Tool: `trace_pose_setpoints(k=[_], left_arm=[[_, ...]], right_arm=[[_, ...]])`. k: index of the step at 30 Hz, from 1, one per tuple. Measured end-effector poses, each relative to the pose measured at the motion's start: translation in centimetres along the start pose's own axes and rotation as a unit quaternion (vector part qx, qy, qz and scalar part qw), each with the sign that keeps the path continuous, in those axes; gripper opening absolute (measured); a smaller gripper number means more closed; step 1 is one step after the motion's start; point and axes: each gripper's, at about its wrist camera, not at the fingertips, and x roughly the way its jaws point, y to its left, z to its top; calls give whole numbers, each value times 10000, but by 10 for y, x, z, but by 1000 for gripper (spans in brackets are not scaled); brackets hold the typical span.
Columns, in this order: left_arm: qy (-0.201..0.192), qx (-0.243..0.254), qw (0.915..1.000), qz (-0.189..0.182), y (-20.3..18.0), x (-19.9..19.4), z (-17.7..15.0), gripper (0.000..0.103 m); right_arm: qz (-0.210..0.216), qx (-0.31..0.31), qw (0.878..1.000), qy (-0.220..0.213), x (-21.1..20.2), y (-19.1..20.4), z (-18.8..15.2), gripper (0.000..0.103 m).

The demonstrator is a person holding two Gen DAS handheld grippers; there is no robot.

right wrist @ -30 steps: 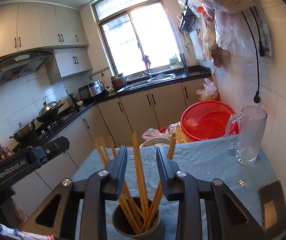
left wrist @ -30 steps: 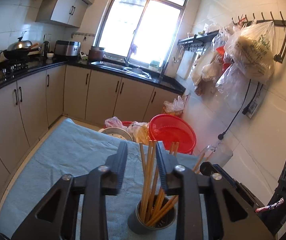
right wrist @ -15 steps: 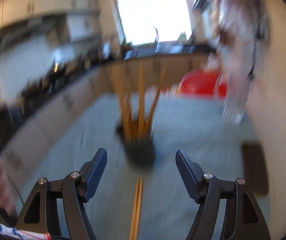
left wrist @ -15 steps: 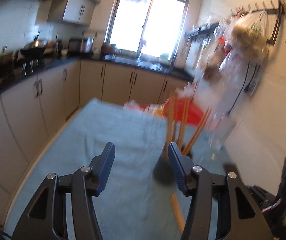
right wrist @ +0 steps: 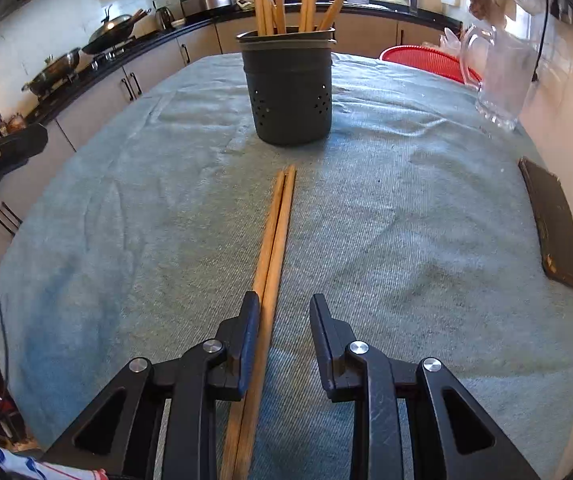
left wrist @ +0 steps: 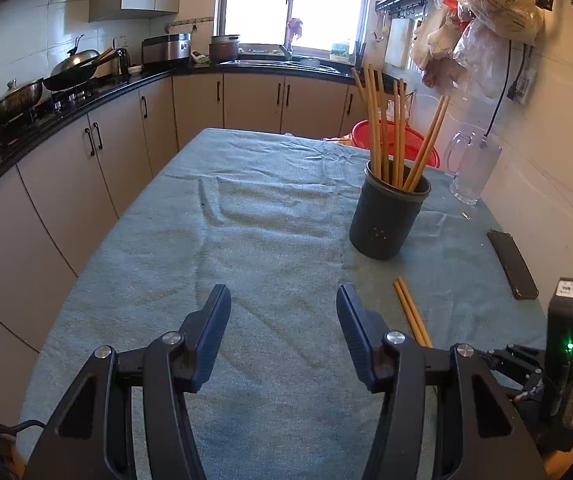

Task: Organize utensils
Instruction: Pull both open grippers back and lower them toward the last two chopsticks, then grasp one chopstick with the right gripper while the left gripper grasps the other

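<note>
1. The right gripper (right wrist: 282, 312) is released, with its jaws low over the desk (right wrist: 406, 240). The pair of chopsticks (right wrist: 274, 240) lies between them, close against the left finger (right wrist: 246, 332).
2. The left gripper (left wrist: 282, 312) is also released and holds nothing; it hovers over bare cloth.
3. The pair lies flat, side by side, its far tips just before the dark utensil holder (right wrist: 290, 92) (other chopsticks already stand in it).
4. Risk, in my judgement: because the sticks sit off-centre, closing may catch only one, or roll them apart.
5. A tilted lift could knock the holder, or the glass mug (right wrist: 502, 76) near the wall.
</note>
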Motion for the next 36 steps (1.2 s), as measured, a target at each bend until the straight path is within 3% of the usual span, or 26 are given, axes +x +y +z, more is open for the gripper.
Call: trace_pose_setpoints(k=[11,16,20,22,28,30,32,33,36], left_arm=[[435,235,9986,-169,-33,20,-10,54],[553,136,9982,-161,-34,29,-12,54],[578,67,9983,-103,-30,29,-13,54],[572,64,9983,-74,-24,28,-13,54],[521,-153,9985,-34,-6,26,-9,54],[501,-222,9985,-17,0,24,-8,54],[466,-303,9984,26,9,20,-8,54],[458,-330,9984,45,13,19,-8,54],[454,-355,9983,113,24,16,-10,54]], right_arm=[[-661,-607,9957,236,8,15,15,28],[-527,-388,9968,465,11,-1,12,29],[-512,-321,9978,259,7,-1,15,29],[-183,-234,9994,179,4,-4,14,29],[-185,-476,9984,237,3,18,8,29],[372,-544,9971,377,8,40,9,32],[937,-670,9927,348,7,51,14,27],[968,-610,9933,173,2,51,16,27],[501,-260,9983,-165,-10,34,26,30]])
